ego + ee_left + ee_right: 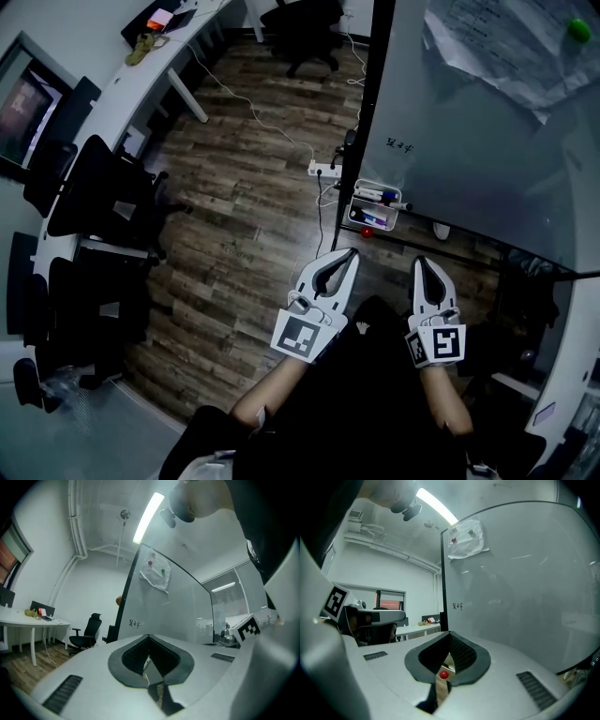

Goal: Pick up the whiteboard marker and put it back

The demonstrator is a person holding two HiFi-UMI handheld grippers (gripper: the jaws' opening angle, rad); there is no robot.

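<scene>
Holding both grippers low over the wooden floor, you faced the whiteboard with nothing in either one. The left gripper had its jaws brought together at the tips, and its own view showed only bare floor through the slot behind them. The right gripper was likewise closed tip to tip and empty; through its slot a small red object showed on the floor. The whiteboard marker lay among a few others in the white tray hung at the board's lower edge, ahead of both grippers and apart from them. A power strip sat on the floor just beyond the tray.
</scene>
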